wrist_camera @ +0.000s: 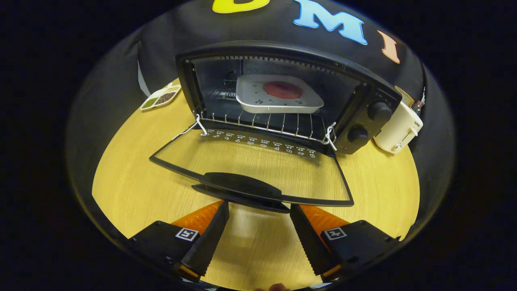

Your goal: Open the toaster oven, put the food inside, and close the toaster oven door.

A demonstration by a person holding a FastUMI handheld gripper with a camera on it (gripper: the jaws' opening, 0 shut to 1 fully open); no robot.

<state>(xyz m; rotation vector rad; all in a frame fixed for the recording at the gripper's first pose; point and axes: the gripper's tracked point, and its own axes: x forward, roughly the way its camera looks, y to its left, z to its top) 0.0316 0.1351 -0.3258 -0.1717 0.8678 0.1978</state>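
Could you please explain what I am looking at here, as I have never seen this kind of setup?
This is a fisheye camera riding on a hand-held two-finger tool, looking forward along its fingers; a person carries it, there is no robot arm. The fingers are open and hold nothing, with the door handle just ahead of them. On the wooden table stands a toaster oven with its glass door folded down flat. Inside, on the wire rack, sits a white tray carrying a round red piece of food. Beside the oven are a white toaster and a small divided dish.
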